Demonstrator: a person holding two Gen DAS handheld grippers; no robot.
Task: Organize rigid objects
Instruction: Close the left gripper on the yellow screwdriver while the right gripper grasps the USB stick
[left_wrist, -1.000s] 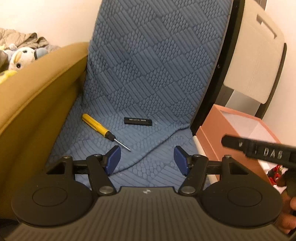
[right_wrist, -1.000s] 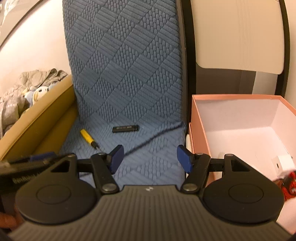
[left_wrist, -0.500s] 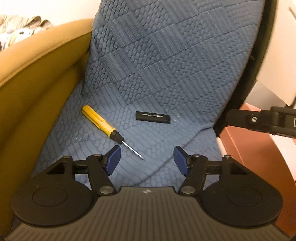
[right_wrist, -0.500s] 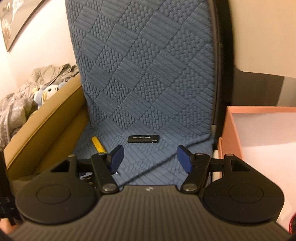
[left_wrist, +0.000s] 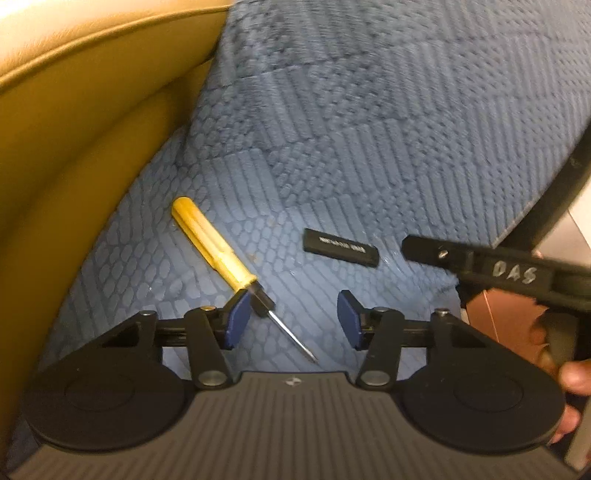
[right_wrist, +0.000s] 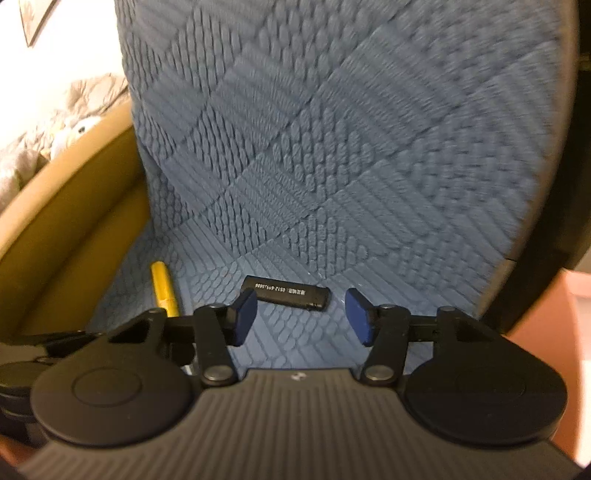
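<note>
A yellow-handled screwdriver (left_wrist: 218, 254) lies on the blue textured seat cushion (left_wrist: 369, 147), tip pointing toward me. My left gripper (left_wrist: 293, 317) is open and empty, its left pad just over the screwdriver's black collar. A small black lighter with white print (left_wrist: 341, 246) lies right of the screwdriver. In the right wrist view the lighter (right_wrist: 286, 293) sits just beyond my open, empty right gripper (right_wrist: 301, 317), and the screwdriver handle (right_wrist: 162, 288) shows at left. The right gripper's body (left_wrist: 498, 273) shows at the left view's right edge.
A tan leather armrest (left_wrist: 74, 147) borders the cushion on the left. A pink-orange box (right_wrist: 546, 325) stands at the right, beside the chair's black frame (right_wrist: 554, 229). Plush toys and clothes (right_wrist: 55, 136) lie beyond the armrest.
Both grippers have moved forward and down toward the seat. The screwdriver now reaches between the left gripper's pads, and the lighter lies just ahead of the right gripper's pads.
</note>
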